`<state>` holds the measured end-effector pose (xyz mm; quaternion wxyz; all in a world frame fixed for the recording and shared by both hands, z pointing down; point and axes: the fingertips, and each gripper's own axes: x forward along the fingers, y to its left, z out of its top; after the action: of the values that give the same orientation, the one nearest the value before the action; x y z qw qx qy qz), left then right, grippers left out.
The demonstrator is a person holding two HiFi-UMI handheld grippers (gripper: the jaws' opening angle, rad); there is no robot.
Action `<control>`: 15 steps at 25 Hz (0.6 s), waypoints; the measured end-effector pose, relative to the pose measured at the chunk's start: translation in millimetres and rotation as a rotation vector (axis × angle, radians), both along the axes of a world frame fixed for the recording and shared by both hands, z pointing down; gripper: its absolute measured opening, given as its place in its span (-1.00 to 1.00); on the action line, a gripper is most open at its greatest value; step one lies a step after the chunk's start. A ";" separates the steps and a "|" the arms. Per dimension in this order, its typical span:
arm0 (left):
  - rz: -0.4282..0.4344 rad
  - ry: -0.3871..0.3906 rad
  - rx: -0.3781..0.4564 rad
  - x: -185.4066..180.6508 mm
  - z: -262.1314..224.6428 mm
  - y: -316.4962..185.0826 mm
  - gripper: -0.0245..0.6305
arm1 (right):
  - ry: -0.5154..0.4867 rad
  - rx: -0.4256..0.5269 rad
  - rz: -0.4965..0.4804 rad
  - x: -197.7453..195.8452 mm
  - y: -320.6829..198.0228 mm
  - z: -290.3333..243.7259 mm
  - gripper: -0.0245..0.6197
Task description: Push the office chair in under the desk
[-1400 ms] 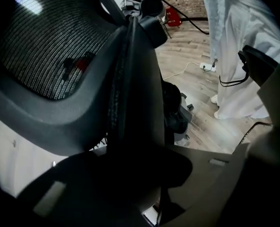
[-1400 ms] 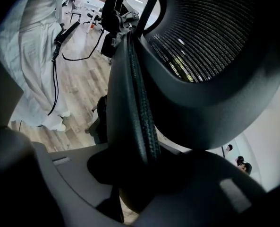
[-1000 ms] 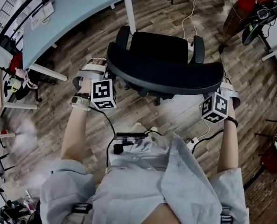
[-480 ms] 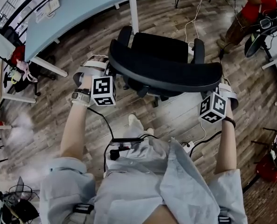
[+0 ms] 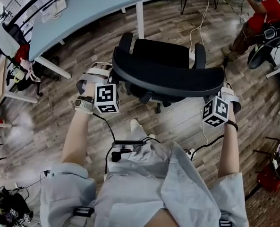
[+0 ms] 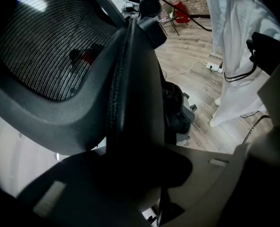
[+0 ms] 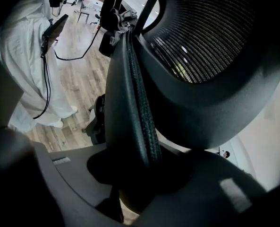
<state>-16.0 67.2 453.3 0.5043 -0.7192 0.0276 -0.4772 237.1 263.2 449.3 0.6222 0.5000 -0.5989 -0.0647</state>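
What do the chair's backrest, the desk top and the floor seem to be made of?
The backrest: black woven mesh in a matte, probably plastic frame; fine weave shows. The desk top: smooth pale-blue board, likely laminate. The floor: wood-look planks, grain and seams visible.

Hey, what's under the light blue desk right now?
Under the desk, only its white legs and a strip of wood floor show; the tabletop covers everything else beneath it. The office chair stands out on the floor, not under it.

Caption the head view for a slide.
Left gripper and right gripper hold the office chair by its backrest, desk ahead.
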 end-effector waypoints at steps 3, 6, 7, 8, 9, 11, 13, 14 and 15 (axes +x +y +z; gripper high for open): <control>-0.021 -0.002 -0.004 -6.1 0.4 4.6 -0.61 | 0.001 0.004 -0.023 -0.7 -2.8 -0.5 -0.45; -0.045 -0.001 -0.008 -11.5 0.9 9.2 -0.61 | 0.001 0.009 -0.047 -0.3 -7.7 0.3 -0.44; -0.055 -0.001 -0.009 -13.4 1.4 10.3 -0.61 | 0.000 0.010 -0.055 -0.1 -9.6 0.6 -0.43; -0.064 0.000 -0.010 -15.3 1.5 11.4 -0.61 | 0.000 0.011 -0.064 -0.3 -11.7 1.0 -0.43; -0.075 0.001 -0.010 -17.7 1.4 12.2 -0.61 | -0.001 0.013 -0.073 -1.0 -13.9 1.3 -0.43; -0.102 0.000 -0.006 -25.1 1.4 12.9 -0.61 | -0.003 0.015 -0.095 -4.0 -18.4 2.0 -0.42; -0.125 0.005 -0.007 -31.0 0.6 14.1 -0.61 | -0.002 0.018 -0.116 -7.2 -23.1 1.4 -0.42; -0.135 0.008 -0.011 -33.4 0.1 14.4 -0.61 | -0.002 0.021 -0.126 -8.7 -26.0 0.5 -0.42; -0.145 0.010 -0.014 -36.0 -0.3 13.9 -0.61 | 0.000 0.023 -0.136 -10.2 -29.3 -0.7 -0.42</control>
<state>-52.0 81.1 453.0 0.4633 -0.7212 0.0788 -0.5089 226.8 234.0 448.6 0.6105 0.4655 -0.6307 -0.1136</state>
